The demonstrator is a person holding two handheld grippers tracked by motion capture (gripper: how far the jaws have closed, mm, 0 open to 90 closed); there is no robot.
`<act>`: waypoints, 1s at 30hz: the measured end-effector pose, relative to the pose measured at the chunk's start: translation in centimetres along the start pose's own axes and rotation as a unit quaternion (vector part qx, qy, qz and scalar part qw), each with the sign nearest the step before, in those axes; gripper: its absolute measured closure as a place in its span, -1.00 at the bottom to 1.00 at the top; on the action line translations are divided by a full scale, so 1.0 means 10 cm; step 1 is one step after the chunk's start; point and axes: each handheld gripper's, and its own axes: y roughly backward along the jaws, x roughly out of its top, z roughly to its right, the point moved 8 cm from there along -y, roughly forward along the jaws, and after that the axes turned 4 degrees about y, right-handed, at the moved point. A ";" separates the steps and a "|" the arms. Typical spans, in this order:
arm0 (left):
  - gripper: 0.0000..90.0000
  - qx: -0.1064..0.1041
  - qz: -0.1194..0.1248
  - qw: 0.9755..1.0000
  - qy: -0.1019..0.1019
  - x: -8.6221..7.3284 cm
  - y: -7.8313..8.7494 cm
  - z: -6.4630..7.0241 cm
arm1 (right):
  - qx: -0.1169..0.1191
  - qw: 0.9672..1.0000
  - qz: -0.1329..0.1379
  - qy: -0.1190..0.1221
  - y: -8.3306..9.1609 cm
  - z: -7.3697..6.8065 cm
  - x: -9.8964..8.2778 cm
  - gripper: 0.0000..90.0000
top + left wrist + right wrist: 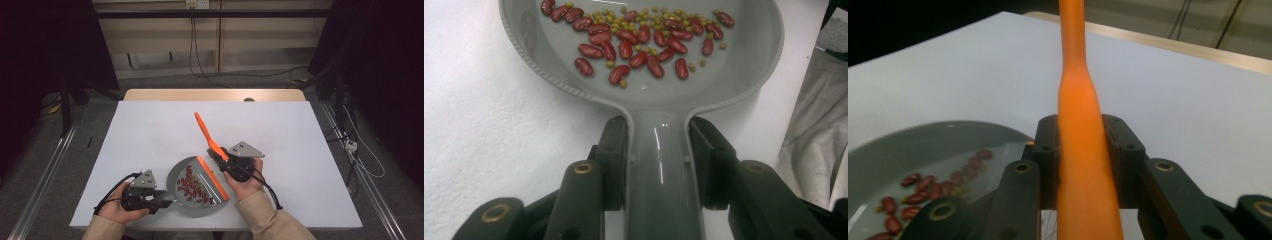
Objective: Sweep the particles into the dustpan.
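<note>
A grey dustpan (176, 176) lies near the table's front edge, holding several red beans (192, 186) mixed with small yellow-green ones. My left gripper (167, 200) is shut on the pan's grey handle (656, 165), pads pressing both sides, with the beans (639, 40) just beyond. An orange strip (212, 177) runs along the pan's right edge. My right gripper (222, 159) is shut on a long orange handle (207, 134) that slants up and away to the far left. In the right gripper view the orange handle (1083, 150) sits between the pads (1120, 150), the pan (923, 145) at lower left.
The white table top (150, 130) stretches behind and to both sides of the pan. A wooden strip (215, 95) borders its far edge, with a small object (248, 99) on it. Cables (360, 150) lie on the floor at the right.
</note>
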 end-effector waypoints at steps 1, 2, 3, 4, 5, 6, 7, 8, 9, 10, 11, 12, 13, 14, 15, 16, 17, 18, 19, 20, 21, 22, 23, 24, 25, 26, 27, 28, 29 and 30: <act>0.39 0.000 0.000 1.000 0.000 0.00 0.00 0.00 | -0.004 1.000 -0.002 0.000 -0.01 0.04 -0.03 0.58; 0.39 0.000 -0.002 1.000 -0.003 0.00 0.00 -0.01 | -0.010 1.000 -0.003 0.003 -0.01 0.07 -0.06 0.58; 0.39 0.000 -0.002 1.000 -0.004 0.00 0.01 -0.01 | -0.015 1.000 -0.004 0.003 -0.02 0.10 -0.08 0.58; 0.39 0.000 -0.001 1.000 -0.001 0.00 0.00 -0.01 | -0.019 1.000 -0.006 0.003 -0.02 0.11 -0.11 0.58; 0.39 0.000 -0.001 1.000 -0.001 0.00 0.00 -0.01 | -0.019 1.000 -0.010 0.004 -0.03 0.11 -0.14 0.58; 0.39 0.000 -0.001 1.000 -0.001 0.00 0.00 -0.01 | -0.014 1.000 -0.009 0.003 -0.04 0.09 -0.16 0.58; 0.39 0.000 -0.001 1.000 0.000 0.00 0.00 -0.01 | -0.011 1.000 -0.008 0.004 -0.04 0.06 -0.16 0.58; 0.39 0.000 -0.002 1.000 0.001 0.00 0.00 -0.01 | -0.004 1.000 -0.011 0.000 -0.04 0.01 -0.16 0.58; 0.39 0.000 -0.001 1.000 0.001 0.00 0.00 -0.01 | -0.001 1.000 -0.014 -0.002 -0.04 -0.04 -0.17 0.57; 0.39 0.000 -0.001 1.000 0.001 0.00 0.00 -0.01 | -0.001 1.000 -0.014 0.002 -0.04 -0.09 -0.17 0.57; 0.39 0.000 -0.001 1.000 0.001 0.00 0.00 -0.01 | 0.004 1.000 -0.015 0.000 -0.04 -0.14 -0.18 0.57; 0.39 0.000 -0.001 1.000 0.001 0.00 0.00 -0.01 | 0.010 1.000 -0.015 0.002 -0.04 -0.20 -0.18 0.57; 0.39 0.000 -0.001 1.000 0.001 0.00 0.00 -0.01 | 0.016 1.000 -0.014 0.004 -0.04 -0.24 -0.17 0.57; 0.39 0.000 -0.001 1.000 0.002 0.00 0.00 -0.01 | 0.025 1.000 -0.010 -0.007 -0.04 -0.30 -0.16 0.57; 0.39 0.000 0.000 1.000 0.002 0.00 0.00 -0.01 | 0.029 1.000 -0.008 -0.008 -0.03 -0.33 -0.15 0.57; 0.39 0.000 -0.001 1.000 0.001 0.00 0.00 -0.01 | 0.027 1.000 -0.003 0.003 -0.03 -0.34 -0.13 0.57; 0.39 0.000 0.000 1.000 0.002 0.00 0.00 -0.01 | 0.033 0.999 0.007 -0.006 -0.03 -0.34 -0.11 0.58; 0.39 0.000 0.000 1.000 0.002 0.00 0.00 -0.01 | 0.048 0.998 0.011 -0.027 -0.03 -0.34 -0.09 0.58; 0.39 -0.001 -0.002 1.000 0.001 -0.01 0.00 -0.01 | 0.053 0.998 0.010 -0.033 -0.03 -0.33 -0.07 0.58; 0.39 0.004 -0.002 1.000 0.002 -0.01 0.00 -0.01 | 0.052 0.998 0.012 -0.033 -0.02 -0.32 -0.05 0.58; 0.39 0.003 -0.002 1.000 0.001 -0.01 0.00 -0.01 | 0.049 0.998 0.017 -0.029 -0.01 -0.30 -0.03 0.58; 0.39 0.003 -0.001 1.000 0.001 -0.01 0.00 -0.01 | 0.047 0.998 0.021 -0.029 0.00 -0.27 -0.01 0.58; 0.39 0.003 -0.001 1.000 0.001 -0.01 0.00 -0.01 | 0.041 0.998 0.023 -0.033 0.01 -0.23 0.00 0.58; 0.39 0.003 -0.001 1.000 0.001 -0.01 -0.01 -0.01 | 0.039 0.998 0.024 -0.032 0.02 -0.20 0.01 0.58; 0.39 0.005 -0.002 1.000 0.001 -0.01 -0.01 -0.01 | 0.035 0.999 0.025 -0.033 0.03 -0.16 0.02 0.58; 0.39 -0.001 0.001 1.000 0.001 -0.01 -0.01 -0.01 | 0.032 0.999 0.027 -0.032 0.03 -0.13 0.02 0.58; 0.39 0.007 -0.002 1.000 0.001 -0.02 -0.01 -0.01 | 0.031 0.999 0.025 -0.030 0.04 -0.11 0.02 0.58; 0.39 0.009 0.000 1.000 0.002 -0.01 -0.01 -0.01 | 0.030 0.999 0.024 -0.027 0.04 -0.10 0.02 0.58; 0.38 0.003 0.002 1.000 0.000 -0.01 -0.02 0.00 | 0.029 0.999 0.023 -0.024 0.05 -0.09 0.02 0.58; 0.37 0.005 0.003 1.000 -0.003 -0.01 -0.02 0.00 | 0.030 0.999 0.022 -0.023 0.05 -0.08 0.01 0.58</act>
